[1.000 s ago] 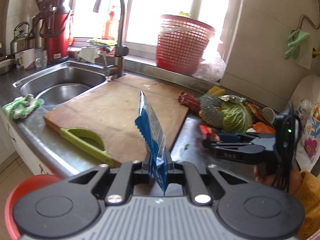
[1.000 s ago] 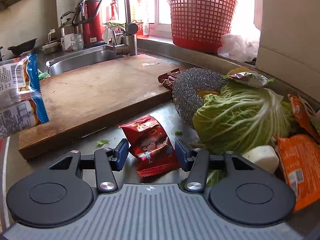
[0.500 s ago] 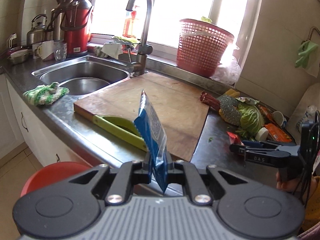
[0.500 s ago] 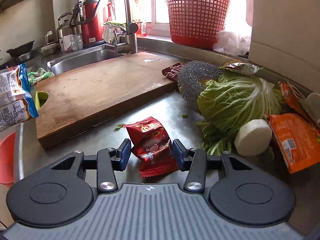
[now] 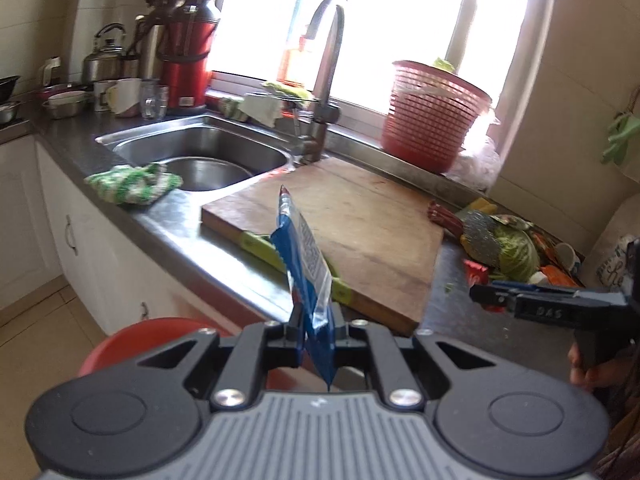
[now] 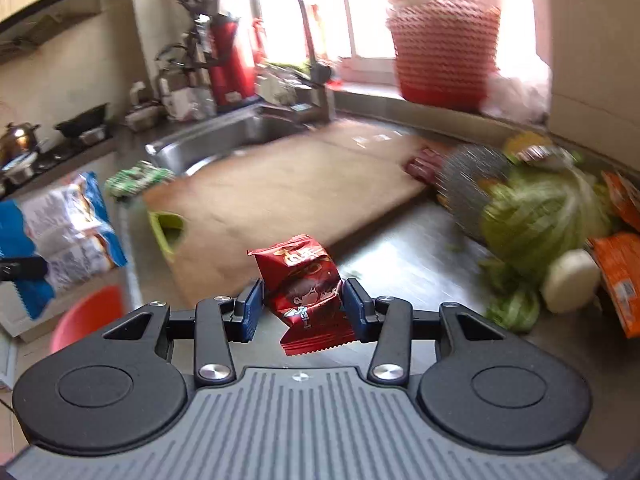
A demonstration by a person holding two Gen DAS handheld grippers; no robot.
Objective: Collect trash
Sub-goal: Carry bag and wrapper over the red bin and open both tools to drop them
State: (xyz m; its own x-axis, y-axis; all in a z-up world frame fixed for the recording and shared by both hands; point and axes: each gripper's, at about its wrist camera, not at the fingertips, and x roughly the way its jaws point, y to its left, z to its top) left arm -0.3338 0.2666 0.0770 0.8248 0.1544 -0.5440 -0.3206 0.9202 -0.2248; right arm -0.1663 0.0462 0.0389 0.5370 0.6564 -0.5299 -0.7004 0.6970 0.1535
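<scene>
Your left gripper [image 5: 316,334] is clamped nearly shut on the blue wrapper [image 5: 306,264], which stands edge-up between the jaws, out past the counter's front edge, with the red bin [image 5: 132,340] on the tiled floor below it. Your right gripper [image 6: 303,306] has just been closing its jaws, which now stand about half open, and the red wrapper [image 6: 306,292] sits between the pads, pinched at both sides and lifted clear of the steel. The counter [image 5: 192,236] is grey steel and runs in an L along the window wall. A steel sink [image 5: 208,152] with a tall tap [image 5: 326,76] is sunk into it, and a green-and-white cloth [image 5: 134,184] lies on its near rim. A wooden board [image 5: 352,232] with a green handle lies beside the sink, reaching the counter's front edge. Past the board's right end, in the corner, a cabbage [image 6: 544,216], a steel scourer [image 6: 470,188], a white radish piece [image 6: 572,286] and orange packets [image 6: 618,276] are heaped together. A red basket [image 5: 432,114] stands on the sill, a red flask [image 5: 188,52] and a kettle [image 5: 104,60] behind the sink. White cabinets [image 5: 52,216] sit under the counter.
</scene>
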